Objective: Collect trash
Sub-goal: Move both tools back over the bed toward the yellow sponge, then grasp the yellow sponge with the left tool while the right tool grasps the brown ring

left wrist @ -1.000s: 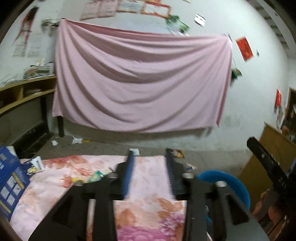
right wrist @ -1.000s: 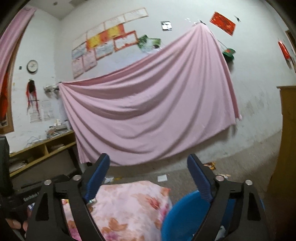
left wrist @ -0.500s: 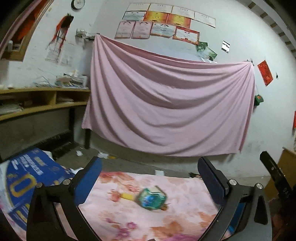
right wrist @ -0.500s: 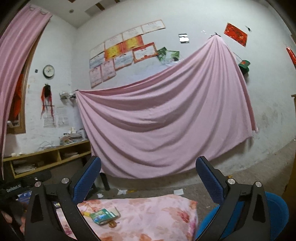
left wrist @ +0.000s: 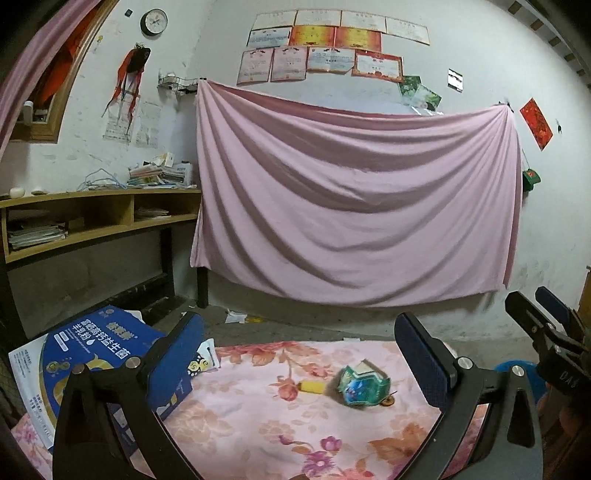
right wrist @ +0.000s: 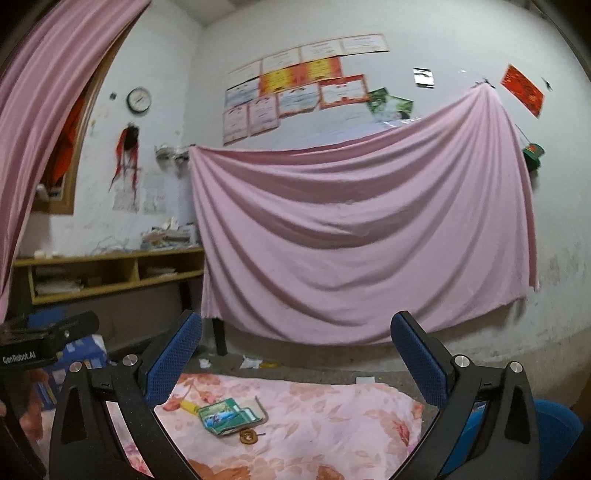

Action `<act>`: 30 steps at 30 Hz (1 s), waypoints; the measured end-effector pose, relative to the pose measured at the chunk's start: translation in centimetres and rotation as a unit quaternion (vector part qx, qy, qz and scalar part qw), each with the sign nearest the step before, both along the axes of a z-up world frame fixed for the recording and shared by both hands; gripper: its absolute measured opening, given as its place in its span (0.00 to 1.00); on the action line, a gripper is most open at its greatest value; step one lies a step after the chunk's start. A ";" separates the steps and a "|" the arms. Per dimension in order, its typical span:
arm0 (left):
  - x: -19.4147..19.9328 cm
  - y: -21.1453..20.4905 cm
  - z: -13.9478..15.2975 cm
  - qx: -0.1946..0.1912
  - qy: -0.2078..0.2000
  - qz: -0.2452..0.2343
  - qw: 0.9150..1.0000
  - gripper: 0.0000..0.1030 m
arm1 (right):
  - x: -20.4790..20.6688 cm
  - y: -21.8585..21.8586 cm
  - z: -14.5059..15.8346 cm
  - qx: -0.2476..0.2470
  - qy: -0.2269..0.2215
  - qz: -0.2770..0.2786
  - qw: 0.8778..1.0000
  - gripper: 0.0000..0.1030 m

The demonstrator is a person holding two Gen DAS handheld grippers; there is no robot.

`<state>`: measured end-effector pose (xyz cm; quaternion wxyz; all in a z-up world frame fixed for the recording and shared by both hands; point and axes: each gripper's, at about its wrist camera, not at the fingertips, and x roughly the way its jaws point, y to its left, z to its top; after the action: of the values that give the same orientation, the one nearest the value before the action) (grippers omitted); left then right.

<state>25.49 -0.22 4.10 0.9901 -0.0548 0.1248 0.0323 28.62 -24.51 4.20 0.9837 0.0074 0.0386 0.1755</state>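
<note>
- Grippers, left gripper (left wrist: 299,354) and right gripper (right wrist: 295,354), hang wide open, holding nothing, likely lining up a pick.
- Crumpled green carton (left wrist: 364,387) lies mid-cloth on the floral cloth (left wrist: 258,424); blue bin (right wrist: 557,424) sits at the right, handy for dropping.

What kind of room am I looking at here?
Probably a lived-in room in a modest home. Certificates and a clock hang on a scuffed white wall, a shelf holds stacked papers, and a floral cloth carries bits of trash.
</note>
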 end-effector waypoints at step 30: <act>12.3 0.1 -9.9 0.024 0.270 -0.092 0.958 0.68 | 10.0 5.8 -9.8 -0.196 0.349 0.084 0.913 0.62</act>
<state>37.75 -0.12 -5.80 0.9195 -0.0090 0.3908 -0.0425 38.64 -18.68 -5.62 0.8710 -0.1283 0.4131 0.2330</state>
